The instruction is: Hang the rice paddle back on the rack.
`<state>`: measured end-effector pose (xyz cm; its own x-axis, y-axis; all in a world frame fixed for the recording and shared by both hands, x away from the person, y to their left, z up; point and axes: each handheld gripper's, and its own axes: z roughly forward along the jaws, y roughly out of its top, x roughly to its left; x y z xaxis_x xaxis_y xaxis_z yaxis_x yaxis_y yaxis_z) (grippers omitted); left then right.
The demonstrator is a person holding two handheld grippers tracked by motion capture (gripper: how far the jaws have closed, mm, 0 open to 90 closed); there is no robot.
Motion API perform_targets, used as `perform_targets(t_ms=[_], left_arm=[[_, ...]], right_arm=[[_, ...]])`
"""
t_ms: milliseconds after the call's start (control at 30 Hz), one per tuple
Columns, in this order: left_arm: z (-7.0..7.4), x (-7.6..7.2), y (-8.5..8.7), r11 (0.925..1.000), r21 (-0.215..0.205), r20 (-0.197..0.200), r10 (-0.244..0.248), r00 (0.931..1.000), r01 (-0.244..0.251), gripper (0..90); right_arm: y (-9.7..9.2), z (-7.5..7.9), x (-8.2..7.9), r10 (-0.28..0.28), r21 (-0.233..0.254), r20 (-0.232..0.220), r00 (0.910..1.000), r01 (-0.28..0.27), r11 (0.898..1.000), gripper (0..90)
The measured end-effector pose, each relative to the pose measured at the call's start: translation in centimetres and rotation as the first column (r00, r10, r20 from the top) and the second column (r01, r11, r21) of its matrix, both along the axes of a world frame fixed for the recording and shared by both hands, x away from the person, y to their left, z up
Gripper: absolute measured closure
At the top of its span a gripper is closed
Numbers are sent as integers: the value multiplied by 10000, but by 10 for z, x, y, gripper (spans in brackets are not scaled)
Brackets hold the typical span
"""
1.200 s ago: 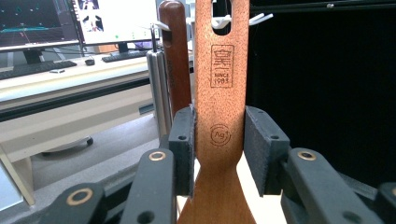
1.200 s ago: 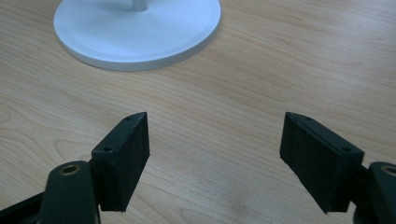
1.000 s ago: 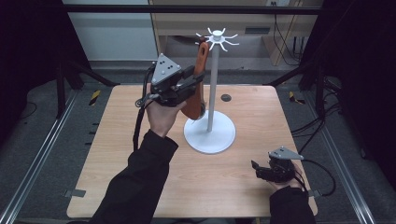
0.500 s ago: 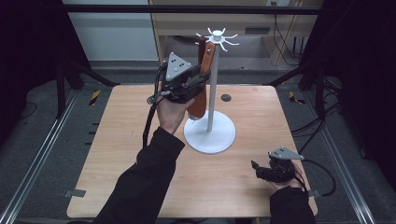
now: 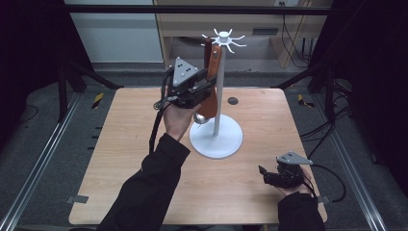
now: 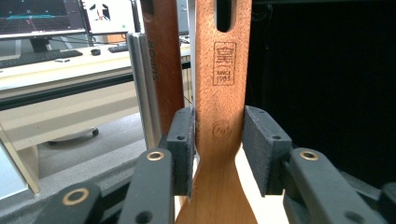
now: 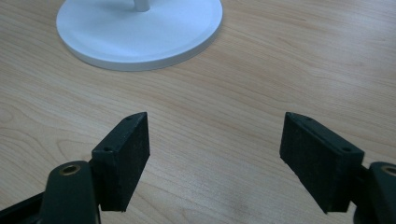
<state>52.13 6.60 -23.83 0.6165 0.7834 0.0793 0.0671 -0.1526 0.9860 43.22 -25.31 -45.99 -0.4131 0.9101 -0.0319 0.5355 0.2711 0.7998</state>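
A white stand with a ring of hooks at its top rises from mid-table. My left gripper is held high beside the pole, shut on the handle of a light wooden spatula. In the left gripper view the spatula stands upright between both pads, its hanging slot above them. Behind it hangs a darker wooden handle next to the metal pole; a shiny spoon bowl shows below. My right gripper rests low at the table's front right, open over bare wood.
The stand's round base lies ahead of the right gripper. A small dark disc sits on the table behind the stand. Metal rails run along both table sides. A desk with a monitor stands beyond the table.
My left gripper has carried the spatula to the right and upward, closer to the stand's pole and hooks. The right gripper has stayed where it was.
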Motion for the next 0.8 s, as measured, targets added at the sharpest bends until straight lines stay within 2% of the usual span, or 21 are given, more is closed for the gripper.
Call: perform_targets(t_ms=[167,300,367,533,633,667,800], left_arm=[[-5,0,3,9997,258,-27,32,10000,-31,582],[-13,-3,8,9996,257,-69,-110,9999,112,543],[-18,-5,12,9990,395,-149,-214,9997,220,516],[-39,-14,25,9958,757,-530,-485,9974,524,456],[-53,-21,35,9921,1147,-614,-429,9972,498,431],[-58,-23,39,9898,1346,-499,-396,9980,460,428],[-79,-32,56,9841,1695,-895,-376,9953,524,420]], right_arm=[[0,0,0,7,-27,0,10000,-7,10000,243],[0,0,0,7,-59,-15,10000,-7,10000,243],[0,0,0,-19,-48,-28,10000,19,10000,242],[-1,0,0,-96,-41,-12,10000,96,9999,238],[-2,-1,1,-104,-91,-25,9999,104,9999,231],[-2,-1,1,-131,-74,-41,9999,130,9999,227],[-2,-2,1,-180,-80,-78,9998,179,9998,211]])
